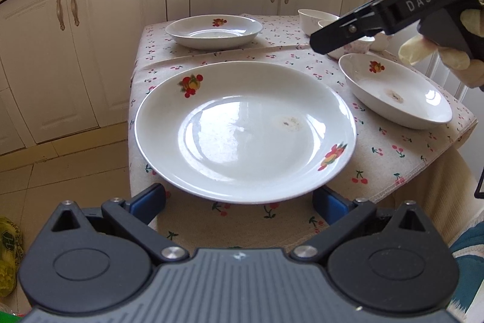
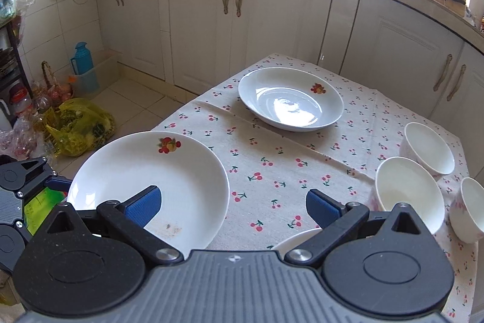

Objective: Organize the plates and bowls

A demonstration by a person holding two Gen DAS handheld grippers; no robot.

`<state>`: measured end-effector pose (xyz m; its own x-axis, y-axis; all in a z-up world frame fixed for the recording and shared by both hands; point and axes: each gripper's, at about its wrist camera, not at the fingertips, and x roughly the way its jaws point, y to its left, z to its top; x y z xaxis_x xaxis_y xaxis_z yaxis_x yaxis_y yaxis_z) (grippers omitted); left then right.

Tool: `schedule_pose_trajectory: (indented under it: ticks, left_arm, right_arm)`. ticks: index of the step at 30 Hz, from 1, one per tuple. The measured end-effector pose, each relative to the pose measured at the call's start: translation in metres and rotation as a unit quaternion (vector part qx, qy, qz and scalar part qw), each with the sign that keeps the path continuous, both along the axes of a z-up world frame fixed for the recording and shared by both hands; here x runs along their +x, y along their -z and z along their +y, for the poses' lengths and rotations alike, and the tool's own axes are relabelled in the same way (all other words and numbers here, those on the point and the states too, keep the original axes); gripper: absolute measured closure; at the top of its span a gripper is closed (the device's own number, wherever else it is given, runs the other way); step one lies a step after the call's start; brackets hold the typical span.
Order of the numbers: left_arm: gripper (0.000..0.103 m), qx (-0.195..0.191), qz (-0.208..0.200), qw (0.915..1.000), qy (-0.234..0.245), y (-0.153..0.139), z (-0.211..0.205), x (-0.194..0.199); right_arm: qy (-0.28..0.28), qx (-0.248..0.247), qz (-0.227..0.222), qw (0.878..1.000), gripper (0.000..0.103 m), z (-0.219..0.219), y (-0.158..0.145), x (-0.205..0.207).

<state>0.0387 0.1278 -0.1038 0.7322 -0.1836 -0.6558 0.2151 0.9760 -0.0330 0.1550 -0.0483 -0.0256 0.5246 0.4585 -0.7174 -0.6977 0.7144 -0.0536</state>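
Note:
A large white plate point(image 1: 245, 129) with fruit prints lies at the near left edge of the table. My left gripper point(image 1: 240, 202) is open, its blue pads on either side of the plate's near rim and not gripping it. A second plate point(image 1: 213, 31) sits at the far end, and a third plate point(image 1: 396, 93) on the right. My right gripper point(image 2: 234, 206) hovers open above the cloth, its left finger point(image 2: 145, 205) over the large plate point(image 2: 148, 186). Three white bowls point(image 2: 405, 192) cluster at the right edge. A gloved hand point(image 1: 435, 50) holds the right gripper.
The table's cherry-print cloth point(image 2: 272, 168) has a fold running across it. White cabinets point(image 2: 230, 20) stand close behind the table. On the floor to the left are a yellow bag point(image 2: 78, 126) and a blue thermos point(image 2: 84, 62).

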Motion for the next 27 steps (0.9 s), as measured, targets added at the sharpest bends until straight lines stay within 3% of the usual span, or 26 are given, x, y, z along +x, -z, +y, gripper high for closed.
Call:
schedule_pose_trajectory:
  ticks: [8,19,23,27]
  left_arm:
    - [0.000,-0.006,-0.024,0.9997,0.004,0.003,0.005,-0.006]
    - [0.001,0.001,-0.021,0.9993,0.032,0.002,0.015,-0.002]
    - [0.001,0.009,-0.021,0.9986,0.049,0.000,0.016,0.000]
    - [0.001,0.015,-0.020,0.9979,0.060,-0.001,0.017,0.001]
  right_arm:
    - [-0.043,-0.017,0.020,0.999,0.000,0.022,0.012,0.015]
    - [-0.093,-0.003,0.102,0.990,0.000,0.040,0.033,0.051]
    - [-0.092,-0.004,0.137,0.986,0.017,0.043,0.042,0.068]
    - [-0.102,-0.006,0.156,0.982,0.028,0.047,0.049,0.075]
